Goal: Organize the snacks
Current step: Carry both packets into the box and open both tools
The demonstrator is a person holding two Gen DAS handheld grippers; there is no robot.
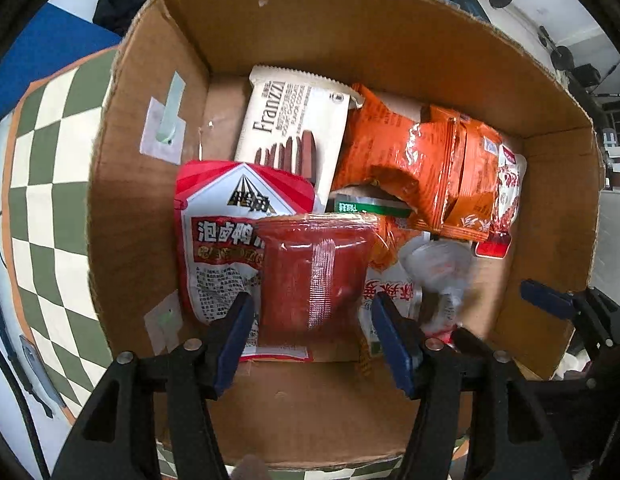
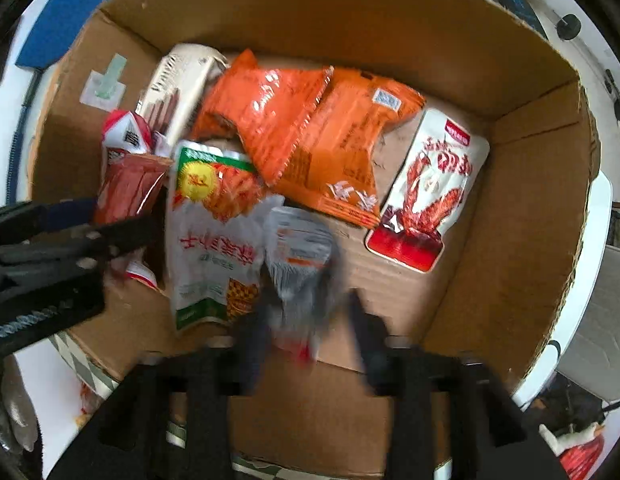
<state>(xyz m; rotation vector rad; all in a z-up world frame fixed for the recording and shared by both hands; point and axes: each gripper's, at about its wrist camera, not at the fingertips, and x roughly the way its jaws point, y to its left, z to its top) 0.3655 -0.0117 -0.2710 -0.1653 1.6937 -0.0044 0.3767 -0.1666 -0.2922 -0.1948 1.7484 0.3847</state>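
Jaws, left gripper (image 1: 314, 300): released, blue pads either side of a dark red packet (image 1: 314, 276), not visibly pressing it. Jaws, right gripper (image 2: 310, 308): spread wide, a blurred silver-white packet (image 2: 299, 256) loose between them.

Surface and room: green-and-cream checkered cloth (image 1: 49, 160) at left of the left wrist view, orange-bordered; blue mat (image 1: 49, 52) at upper left; white floor or table beyond.

Container: brown corrugated cardboard box (image 1: 350, 40), open-topped, ragged rim, taped label on its left wall. All the snacks lie inside it.

Contents, left to right:
- red-and-white pouch (image 1: 221, 220), glossy, black lettering, flat on the floor of the box, partly under the dark red packet.
- dark red packet, translucent film with a crimped centre seam.
- cream wafer pack (image 1: 293, 128), serrated top edge, leaning at the back wall.
- orange packets (image 1: 410, 160), crinkled foil, heaped at centre.
- white packet with red print (image 1: 508, 188), right side.

Right wrist view only: a green-topped white pouch (image 2: 213, 220) shown in full; the white packet seen flat and whole. Left wrist view shows both mostly covered.
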